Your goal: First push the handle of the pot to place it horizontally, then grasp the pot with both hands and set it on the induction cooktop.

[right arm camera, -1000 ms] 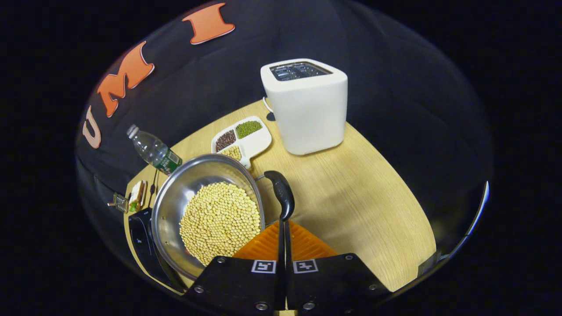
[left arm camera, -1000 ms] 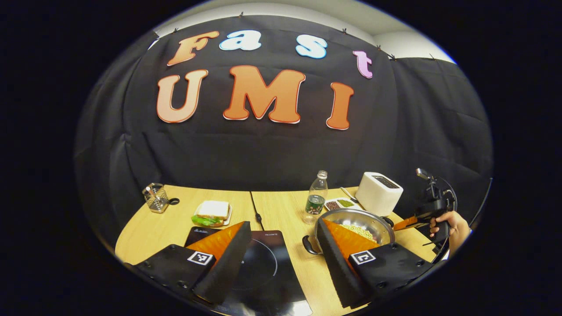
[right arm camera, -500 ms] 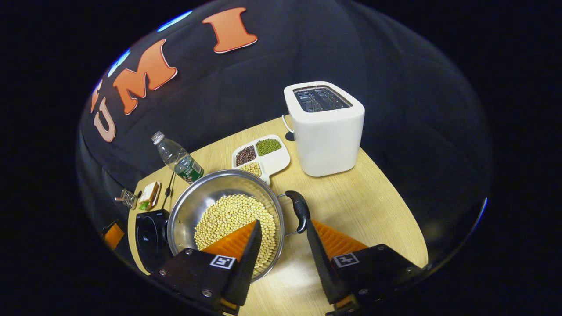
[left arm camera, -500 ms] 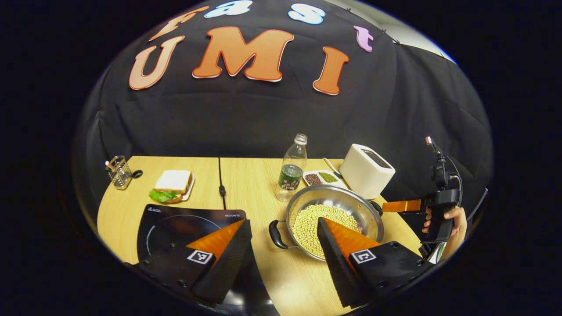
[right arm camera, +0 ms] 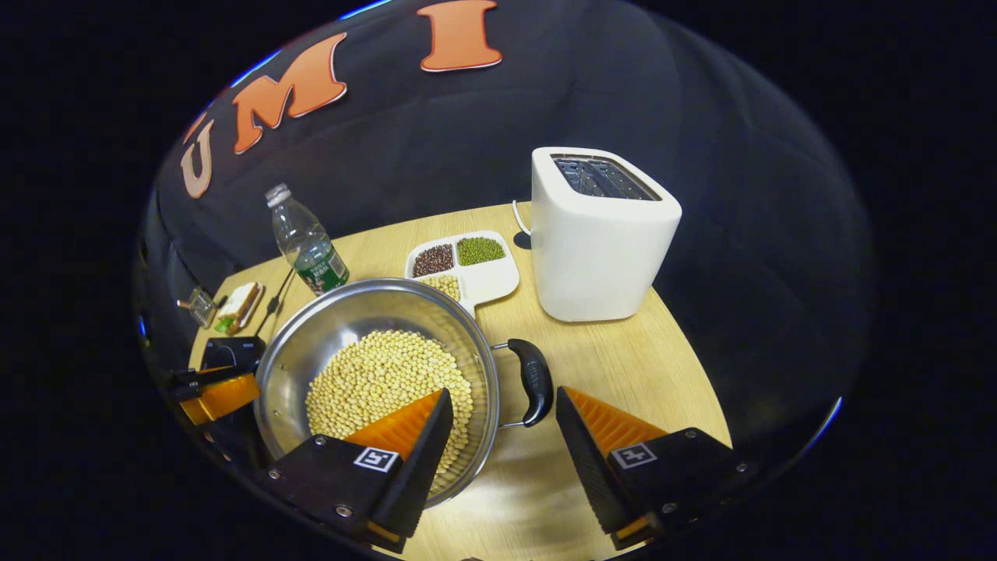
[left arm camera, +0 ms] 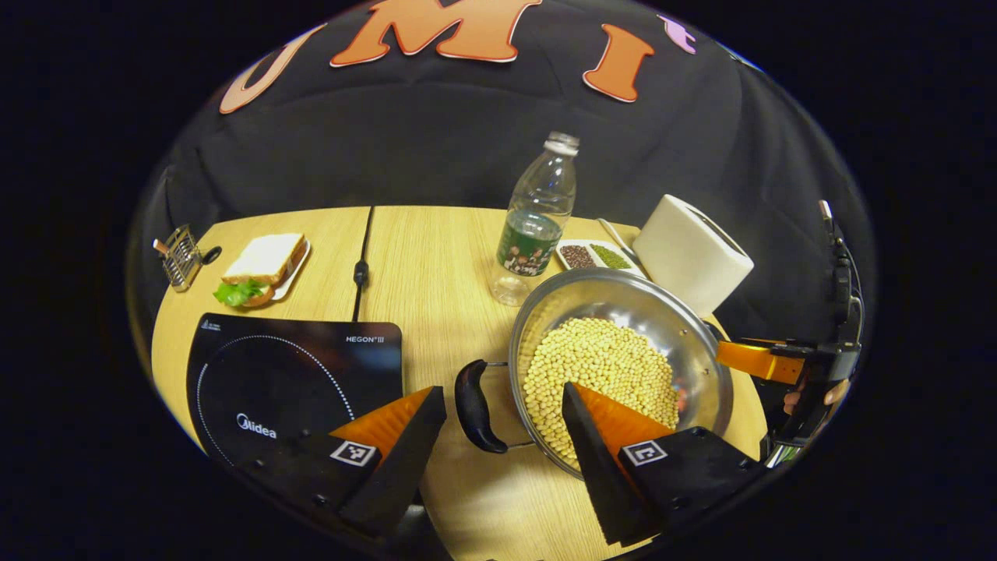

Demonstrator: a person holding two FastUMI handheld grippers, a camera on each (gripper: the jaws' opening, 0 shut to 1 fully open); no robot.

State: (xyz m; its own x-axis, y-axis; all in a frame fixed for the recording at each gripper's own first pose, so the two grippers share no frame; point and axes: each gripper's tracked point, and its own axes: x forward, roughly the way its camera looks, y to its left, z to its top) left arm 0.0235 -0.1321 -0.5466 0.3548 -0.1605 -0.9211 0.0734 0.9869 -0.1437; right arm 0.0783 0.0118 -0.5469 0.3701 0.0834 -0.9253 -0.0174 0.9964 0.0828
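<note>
Toaster [right arm camera: 604, 234], water bottle [left arm camera: 536, 222], sandwich [left arm camera: 263, 265] — divided bean dish [right arm camera: 465, 266], wooden table [left arm camera: 436, 257]

A steel pot [left arm camera: 623, 366] of yellow soybeans [left arm camera: 596, 370], with 2 black side handles [right arm camera: 533, 382], sits upright on the wooden table, just beside the flat black induction cooktop [left arm camera: 292, 382].

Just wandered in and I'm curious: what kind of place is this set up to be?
Probably a mock kitchen staged in a booth: a wooden table holds an induction cooktop, a toaster and a pot of beans.
</note>
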